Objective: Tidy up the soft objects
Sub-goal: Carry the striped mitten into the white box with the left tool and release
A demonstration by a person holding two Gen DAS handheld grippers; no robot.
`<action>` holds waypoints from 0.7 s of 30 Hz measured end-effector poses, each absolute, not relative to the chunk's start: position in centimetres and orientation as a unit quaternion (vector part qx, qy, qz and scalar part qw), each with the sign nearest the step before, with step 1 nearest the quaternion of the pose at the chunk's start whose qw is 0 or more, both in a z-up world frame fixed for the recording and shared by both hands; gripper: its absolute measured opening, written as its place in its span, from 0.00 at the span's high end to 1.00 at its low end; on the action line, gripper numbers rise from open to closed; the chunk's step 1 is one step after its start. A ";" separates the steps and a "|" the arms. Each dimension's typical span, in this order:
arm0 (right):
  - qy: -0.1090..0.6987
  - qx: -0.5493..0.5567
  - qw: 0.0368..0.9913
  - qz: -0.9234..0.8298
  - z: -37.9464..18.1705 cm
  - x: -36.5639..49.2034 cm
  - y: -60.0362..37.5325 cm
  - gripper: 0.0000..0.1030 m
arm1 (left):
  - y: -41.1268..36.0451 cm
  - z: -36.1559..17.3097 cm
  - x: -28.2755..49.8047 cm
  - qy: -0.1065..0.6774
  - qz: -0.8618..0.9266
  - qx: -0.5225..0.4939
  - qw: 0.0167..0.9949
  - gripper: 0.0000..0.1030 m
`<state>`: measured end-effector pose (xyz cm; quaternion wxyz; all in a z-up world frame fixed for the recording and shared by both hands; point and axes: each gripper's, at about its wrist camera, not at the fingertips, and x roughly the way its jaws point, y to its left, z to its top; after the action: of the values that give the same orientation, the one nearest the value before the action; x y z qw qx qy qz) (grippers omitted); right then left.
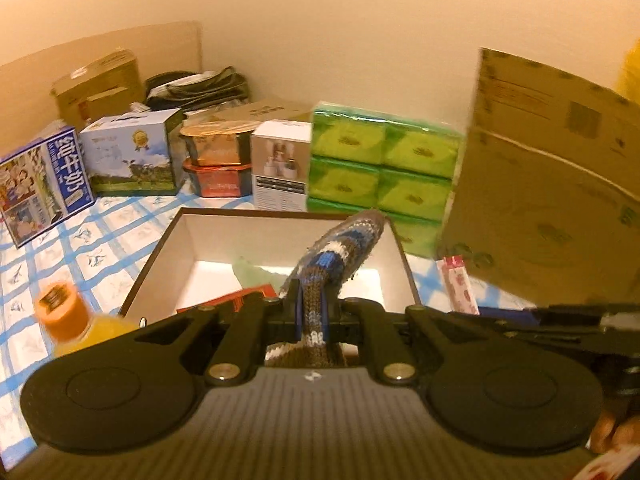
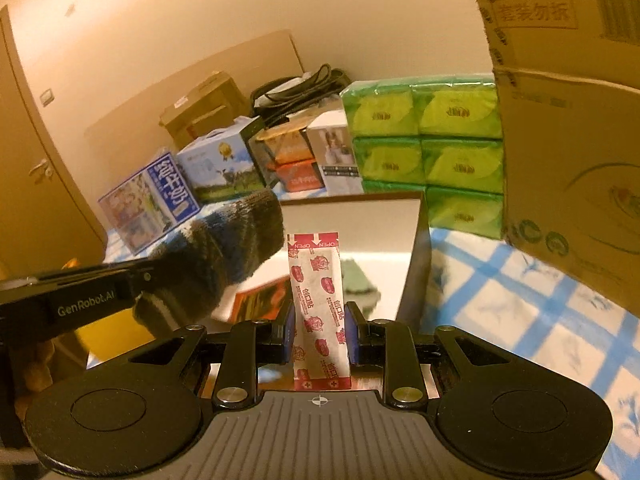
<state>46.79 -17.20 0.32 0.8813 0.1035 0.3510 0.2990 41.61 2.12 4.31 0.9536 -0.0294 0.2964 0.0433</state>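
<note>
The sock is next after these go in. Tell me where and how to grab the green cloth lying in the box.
Grip the green cloth at its raised middle fold, coming straight down from above: it lies flat on the floor of the open box, whose walls block any sideways approach.

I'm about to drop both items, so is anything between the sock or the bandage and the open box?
Nothing visible. The sock in the left gripper and the bandage in the right gripper both hang over the open box, with no lid on it.
</note>
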 end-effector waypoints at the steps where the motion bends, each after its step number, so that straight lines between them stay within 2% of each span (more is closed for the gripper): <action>1: 0.353 0.104 0.881 0.297 0.1 47.5 -17.0 0.75 | 2.2 4.2 42.5 0.297 0.053 -0.034 0.953 0.92; 15: 0.391 0.113 0.871 0.276 -5.0 55.9 -15.0 0.75 | 2.8 0.1 51.4 0.311 0.129 -0.079 0.938 0.91; 18: 0.394 0.114 0.870 0.273 -5.6 56.6 -14.8 0.75 | 3.0 -1.0 52.4 0.306 0.129 -0.078 0.940 0.88; 19: 0.395 0.116 0.869 0.274 -5.9 56.8 -14.7 0.75 | 3.1 -1.4 52.7 0.306 0.138 -0.076 0.939 0.82; 21: 0.396 0.118 0.868 0.276 -6.2 57.0 -14.6 0.75 | 3.6 -2.3 53.0 0.308 0.147 -0.088 0.936 0.78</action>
<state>56.98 -14.59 -6.20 0.8677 0.1184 0.3957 0.2765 53.01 3.64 -2.32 0.9357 -0.0877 0.3084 0.1469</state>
